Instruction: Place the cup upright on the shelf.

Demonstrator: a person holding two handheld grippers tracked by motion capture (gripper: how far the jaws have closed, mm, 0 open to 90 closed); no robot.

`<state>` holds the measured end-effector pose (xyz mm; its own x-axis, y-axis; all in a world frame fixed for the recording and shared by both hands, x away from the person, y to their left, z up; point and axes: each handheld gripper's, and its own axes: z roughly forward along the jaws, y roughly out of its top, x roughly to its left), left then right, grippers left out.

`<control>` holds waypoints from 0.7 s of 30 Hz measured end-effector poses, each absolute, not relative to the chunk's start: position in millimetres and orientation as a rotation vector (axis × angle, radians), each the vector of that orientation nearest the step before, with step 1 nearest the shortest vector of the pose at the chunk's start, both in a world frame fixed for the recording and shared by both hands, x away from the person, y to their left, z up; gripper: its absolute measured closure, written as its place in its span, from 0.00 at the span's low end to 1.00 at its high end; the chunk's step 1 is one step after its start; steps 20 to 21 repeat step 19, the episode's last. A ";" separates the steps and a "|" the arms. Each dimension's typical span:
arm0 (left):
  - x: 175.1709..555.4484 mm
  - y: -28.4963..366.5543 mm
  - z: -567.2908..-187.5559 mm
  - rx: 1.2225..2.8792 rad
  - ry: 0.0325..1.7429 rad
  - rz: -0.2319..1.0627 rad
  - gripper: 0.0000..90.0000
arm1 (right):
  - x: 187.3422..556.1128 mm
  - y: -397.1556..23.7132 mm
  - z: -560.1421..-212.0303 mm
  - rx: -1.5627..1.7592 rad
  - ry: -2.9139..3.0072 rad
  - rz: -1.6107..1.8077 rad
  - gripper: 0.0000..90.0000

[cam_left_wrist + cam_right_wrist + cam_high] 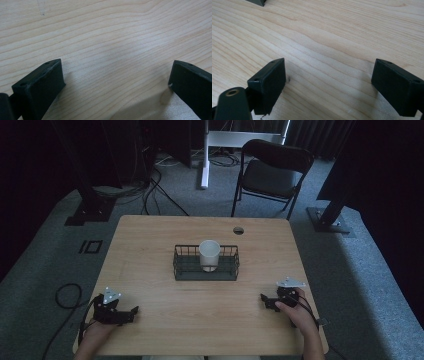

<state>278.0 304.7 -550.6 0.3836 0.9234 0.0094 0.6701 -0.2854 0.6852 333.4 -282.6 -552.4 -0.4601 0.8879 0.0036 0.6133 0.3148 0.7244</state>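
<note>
A white cup (pixel 209 254) stands upright inside a black wire basket (pixel 181 263) at the middle of the wooden table (pixel 150 235). My left gripper (pixel 134 312) rests near the table's front left corner, held by a hand, and points right. In the left gripper view the left gripper (pixel 116 80) is open, jaws wide apart over bare wood. My right gripper (pixel 264 299) lies near the front right, pointing left. The right gripper view has the right gripper (pixel 328 80) open too, with nothing between its jaws.
A round cable hole (pixel 238 230) sits near the table's far edge. Behind the table stand a black folding chair (pixel 272 172) and a white desk leg (pixel 204 160). Cables (pixel 67 295) lie on the grey carpet at the left.
</note>
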 end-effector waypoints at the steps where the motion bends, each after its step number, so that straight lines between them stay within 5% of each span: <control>1: 278.0 304.7 -550.6 2.051 1.363 0.552 0.00 | 333.4 -282.6 -552.4 1.334 2.190 0.942 0.13; 21: 278.0 304.7 -550.6 2.051 1.363 0.552 0.00 | 336.8 -281.2 -552.2 1.353 2.175 0.934 0.14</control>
